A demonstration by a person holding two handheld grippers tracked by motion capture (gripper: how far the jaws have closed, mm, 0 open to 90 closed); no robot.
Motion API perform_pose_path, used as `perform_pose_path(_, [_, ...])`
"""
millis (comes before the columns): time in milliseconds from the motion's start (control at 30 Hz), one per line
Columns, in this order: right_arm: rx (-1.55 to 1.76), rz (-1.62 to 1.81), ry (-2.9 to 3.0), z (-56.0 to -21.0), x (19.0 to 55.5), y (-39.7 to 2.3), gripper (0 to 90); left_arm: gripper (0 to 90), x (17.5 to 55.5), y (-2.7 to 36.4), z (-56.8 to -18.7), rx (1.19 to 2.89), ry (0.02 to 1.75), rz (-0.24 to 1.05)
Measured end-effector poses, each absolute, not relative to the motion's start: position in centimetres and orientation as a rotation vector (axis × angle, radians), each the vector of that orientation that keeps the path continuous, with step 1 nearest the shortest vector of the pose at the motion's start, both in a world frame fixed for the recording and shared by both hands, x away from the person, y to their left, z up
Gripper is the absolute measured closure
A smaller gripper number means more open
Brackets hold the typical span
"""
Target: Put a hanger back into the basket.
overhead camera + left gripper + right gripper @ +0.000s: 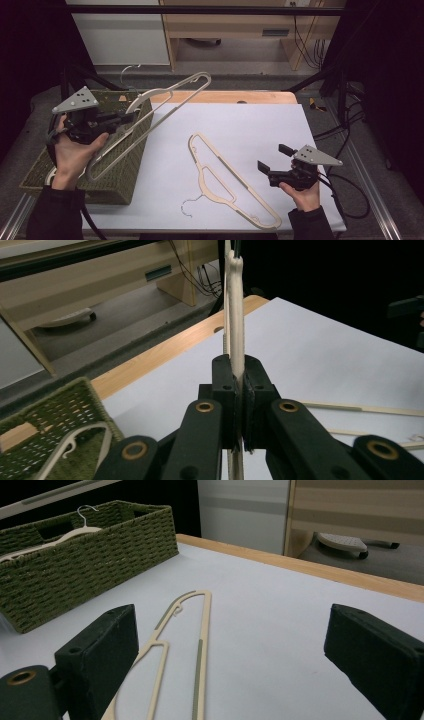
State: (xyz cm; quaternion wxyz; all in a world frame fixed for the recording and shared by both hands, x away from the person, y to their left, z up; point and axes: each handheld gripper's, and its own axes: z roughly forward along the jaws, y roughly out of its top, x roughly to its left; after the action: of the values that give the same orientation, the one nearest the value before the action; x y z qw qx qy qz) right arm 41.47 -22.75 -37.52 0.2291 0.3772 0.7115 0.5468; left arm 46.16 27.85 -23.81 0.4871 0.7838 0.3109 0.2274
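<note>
Clamping a hanger point(234, 315) tight, your left gripper point(239, 405) lifts it above the basket point(127, 165); right gripper point(227, 650) is wide open, w/ 2nd hanger point(185, 645) flat just ahead.

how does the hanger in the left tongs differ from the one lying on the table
The held hanger is lifted and tilted over the green basket, clamped by the left tongs; the table hanger lies flat on the white sheet, untouched, near the open right tongs. Both are cream with the same slim shape.
</note>
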Motion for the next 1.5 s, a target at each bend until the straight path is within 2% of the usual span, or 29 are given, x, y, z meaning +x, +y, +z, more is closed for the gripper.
perform_pose_path(533, [1.041,1.501,1.96,-37.6,41.6,-22.7,7.1,86.6,50.0,34.8,-26.1,1.94,0.869,0.577])
perform_pose_path(1500, [1.046,1.491,1.958,-37.7,41.7,-22.8,7.1,86.6,50.2,43.0,-29.4,1.936,1.016,0.609])
